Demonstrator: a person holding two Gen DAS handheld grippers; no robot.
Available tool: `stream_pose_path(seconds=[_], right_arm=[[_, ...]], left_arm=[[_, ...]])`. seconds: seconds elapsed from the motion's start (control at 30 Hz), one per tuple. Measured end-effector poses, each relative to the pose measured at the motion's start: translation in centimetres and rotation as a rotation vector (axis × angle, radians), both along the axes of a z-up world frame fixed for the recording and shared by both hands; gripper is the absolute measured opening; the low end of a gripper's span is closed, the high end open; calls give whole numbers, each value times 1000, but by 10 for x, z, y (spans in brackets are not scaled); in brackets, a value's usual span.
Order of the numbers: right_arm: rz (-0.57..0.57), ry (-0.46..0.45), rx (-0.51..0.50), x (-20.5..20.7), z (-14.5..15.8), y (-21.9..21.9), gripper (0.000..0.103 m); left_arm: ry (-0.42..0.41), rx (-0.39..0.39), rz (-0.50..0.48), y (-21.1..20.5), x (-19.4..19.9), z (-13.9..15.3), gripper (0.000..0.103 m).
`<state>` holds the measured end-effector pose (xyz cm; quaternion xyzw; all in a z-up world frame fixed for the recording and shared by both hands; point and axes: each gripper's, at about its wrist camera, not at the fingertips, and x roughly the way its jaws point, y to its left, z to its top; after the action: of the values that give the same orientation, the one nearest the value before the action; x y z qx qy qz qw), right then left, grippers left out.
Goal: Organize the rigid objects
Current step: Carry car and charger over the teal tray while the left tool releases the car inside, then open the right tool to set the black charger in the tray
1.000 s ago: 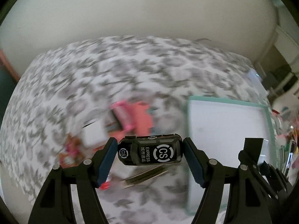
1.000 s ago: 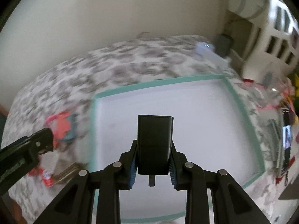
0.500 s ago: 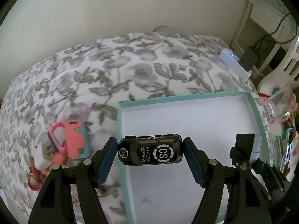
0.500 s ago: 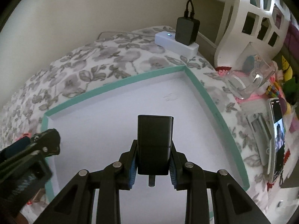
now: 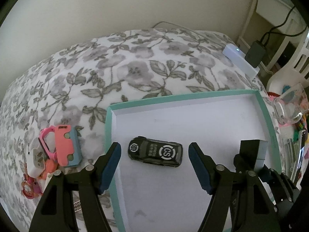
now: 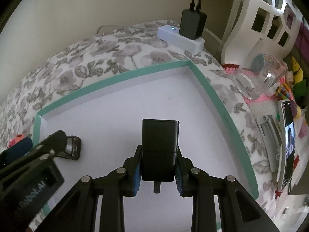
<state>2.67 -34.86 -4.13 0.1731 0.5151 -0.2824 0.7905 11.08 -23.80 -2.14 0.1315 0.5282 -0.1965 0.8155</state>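
Observation:
A black toy car point(image 5: 155, 154) with white "CS" marks lies on the white floor of the teal-rimmed box lid point(image 5: 185, 96), near its left wall. My left gripper point(image 5: 154, 161) is open, its fingers on either side of the car and apart from it. My right gripper point(image 6: 157, 171) is shut on a black charger plug point(image 6: 159, 148) and holds it above the box floor; it shows at the right in the left wrist view point(image 5: 251, 152). The car's end shows in the right wrist view point(image 6: 72, 147).
A pink and blue toy point(image 5: 65, 148) and small pink and white items point(image 5: 35, 161) lie left of the box on the floral cloth point(image 5: 135, 65). A white power strip point(image 6: 180, 38) with a black adapter sits behind. A clear dish point(image 6: 258, 79) and a phone point(image 6: 288, 135) lie right.
My left gripper carried the car rightward over the box, then opened and released it onto the box floor. My right gripper stays shut on the plug above the box.

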Motion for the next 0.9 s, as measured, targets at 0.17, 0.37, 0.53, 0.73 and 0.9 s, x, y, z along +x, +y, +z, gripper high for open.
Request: stream_pose_path(seconds=[0.17,0.37,0.53,0.73,0.9], right_arm=[[9,15,9,1,-4,3,31],[20,17,4,1,-5,6,31],[30,12,-8,1,-2,9,47],[44,1,-30,2,2,15,68],[60,-1,-39,2,2,19,85]], left_arm=[[-4,6,15,6,0,3,75],[-9,-1,25,13,0,7,87],[-15,2,34,20,0,9,87],[-30,11,60,36,1,12,98],[-41,20,95,51,3,13,98]])
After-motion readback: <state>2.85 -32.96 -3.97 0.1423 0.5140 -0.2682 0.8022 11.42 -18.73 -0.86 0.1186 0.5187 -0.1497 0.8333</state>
